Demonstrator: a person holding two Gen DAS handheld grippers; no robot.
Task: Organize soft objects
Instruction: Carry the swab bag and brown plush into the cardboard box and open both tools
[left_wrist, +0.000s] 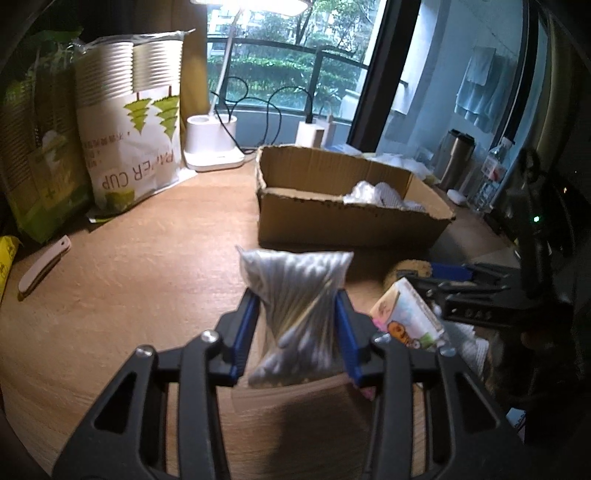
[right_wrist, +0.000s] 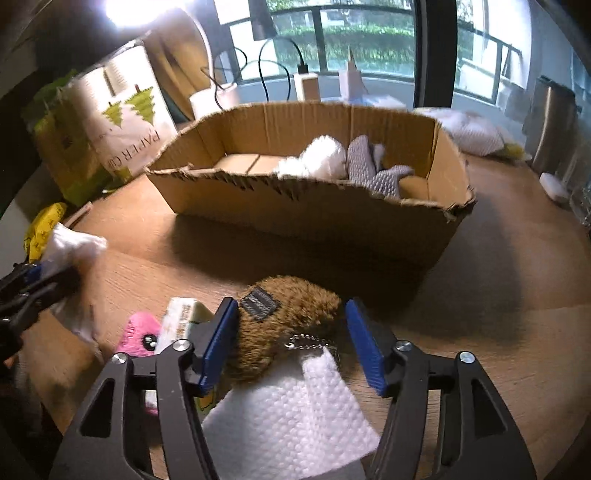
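We take the cardboard box (right_wrist: 306, 218) as our landmark; it sits on the wooden table (left_wrist: 129, 295), and inside it, toward its right end, we see a fluffy white item (right_wrist: 321, 157) and a grey patterned cloth (right_wrist: 373, 170).

Left of the box stands a paper cup pack (left_wrist: 133, 122). In front of the box, on the near side, lies a white paper towel (right_wrist: 291, 417), and on its far edge a brown plush toy (right_wrist: 280, 325) with a small ball chain.

Our right gripper (right_wrist: 291, 343) straddles this plush: its blue jaws stand wide apart, the left one touching or just beside the fur and the right one clear of it, so it grips nothing. Left of the plush lie a small printed packet (right_wrist: 184, 321) and a pink plush (right_wrist: 138, 334).

Our left gripper (left_wrist: 295, 328) is in front of the box as well, closed onto a clear bag of cotton swabs (left_wrist: 295, 314). The bag is pinched at its waist between the two blue jaws, and bulges above and below them, raised off the table.
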